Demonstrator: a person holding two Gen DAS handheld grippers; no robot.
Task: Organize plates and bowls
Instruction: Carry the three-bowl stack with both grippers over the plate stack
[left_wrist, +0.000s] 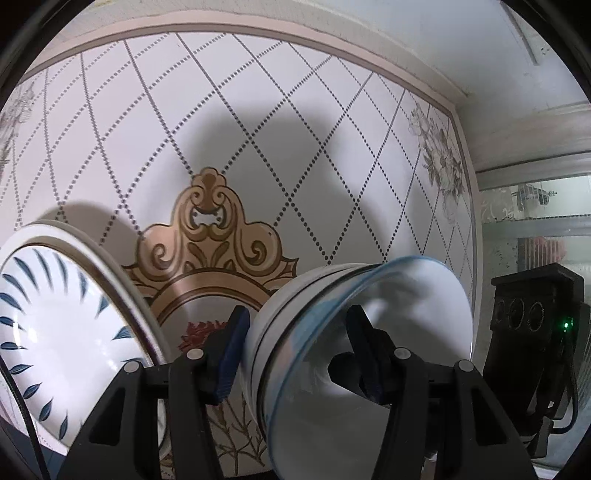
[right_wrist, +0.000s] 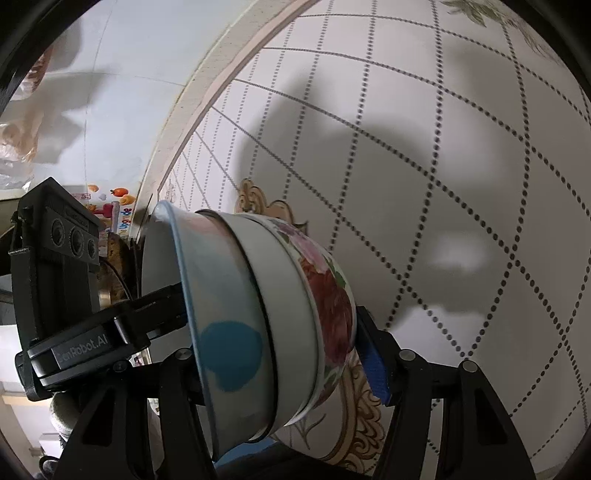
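A nested stack of bowls is held on its side above the patterned table. In the left wrist view my left gripper (left_wrist: 295, 343) is shut on the stack of bowls (left_wrist: 332, 350), one finger outside, one inside the blue-rimmed top bowl. In the right wrist view my right gripper (right_wrist: 280, 354) is shut on the same stack (right_wrist: 258, 314): a blue-rimmed bowl with a blue patch, a plain white bowl, a rose-patterned bowl (right_wrist: 328, 295). A white plate with blue leaf marks (left_wrist: 62, 332) stands tilted at the left.
The table (left_wrist: 258, 122) has a white top with dotted diamond lines and a gold ornament (left_wrist: 210, 229). The other hand's gripper body shows at the right of the left view (left_wrist: 535, 332) and the left of the right view (right_wrist: 59, 266). A wall lies beyond the table edge.
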